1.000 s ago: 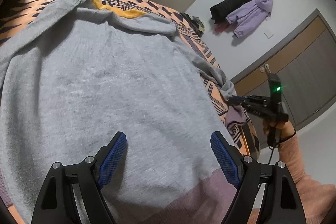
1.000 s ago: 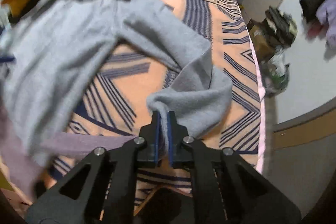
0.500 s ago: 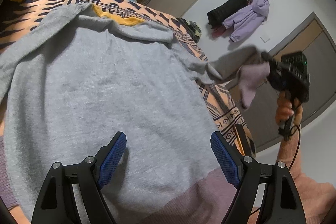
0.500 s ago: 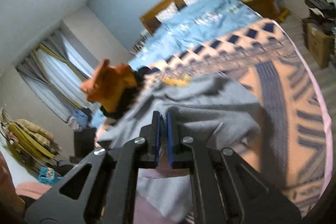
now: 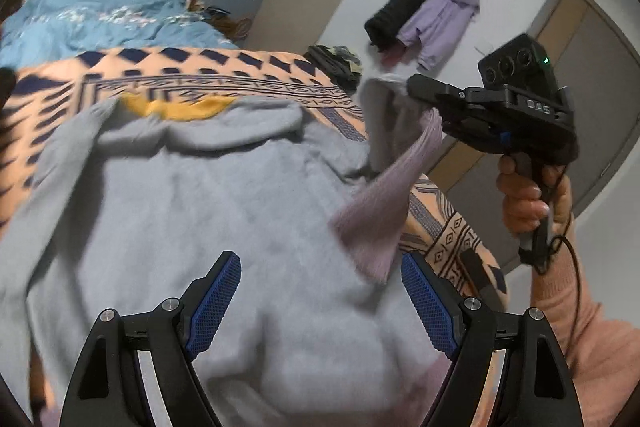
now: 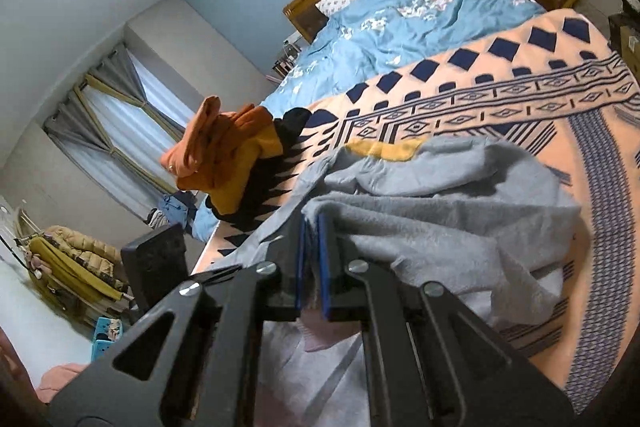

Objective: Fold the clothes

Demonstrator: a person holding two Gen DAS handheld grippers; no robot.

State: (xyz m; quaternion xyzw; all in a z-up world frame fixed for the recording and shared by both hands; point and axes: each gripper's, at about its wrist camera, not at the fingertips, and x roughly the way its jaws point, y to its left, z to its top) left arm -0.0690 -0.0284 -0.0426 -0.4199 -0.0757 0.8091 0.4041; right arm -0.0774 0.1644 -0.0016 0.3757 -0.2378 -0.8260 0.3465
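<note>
Two hand-held grippers work over one grey sweater point(image 5: 192, 211), which lies spread face-up on a peach and navy patterned blanket point(image 5: 248, 71) covering the foot of a bed. Its yellow collar point(image 5: 176, 107) points toward the headboard and the blue duvet point(image 5: 100, 19) beyond.

Farthest left, on the blanket's edge, sits a heap of orange and black clothes point(image 6: 228, 155). Next comes the sweater's body, flat but softly rumpled. The left hand-held gripper point(image 5: 320, 301) hovers above the sweater's lower half with its blue pads spread wide and nothing between them; it touches no cloth that I can see.

To the right, the right hand-held gripper point(image 5: 416, 95) is clamped shut on the sweater's right sleeve point(image 5: 384, 131), near its mauve ribbed cuff point(image 5: 380, 223). The sleeve is lifted clear of the bed, and the cuff dangles down over the sweater's body. A person's hand point(image 5: 532, 195) in a pink sleeve holds the gripper's handle. On the wall behind hang a black and a lilac garment point(image 5: 424, 11).

The step looks like folding the sleeve across the chest. The risk: with the left side unpinned, pulling the sleeve could drag the whole sweater sideways and bunch the shoulder. The thin pinch near the cuff could also slip, dropping the sleeve crooked.
</note>
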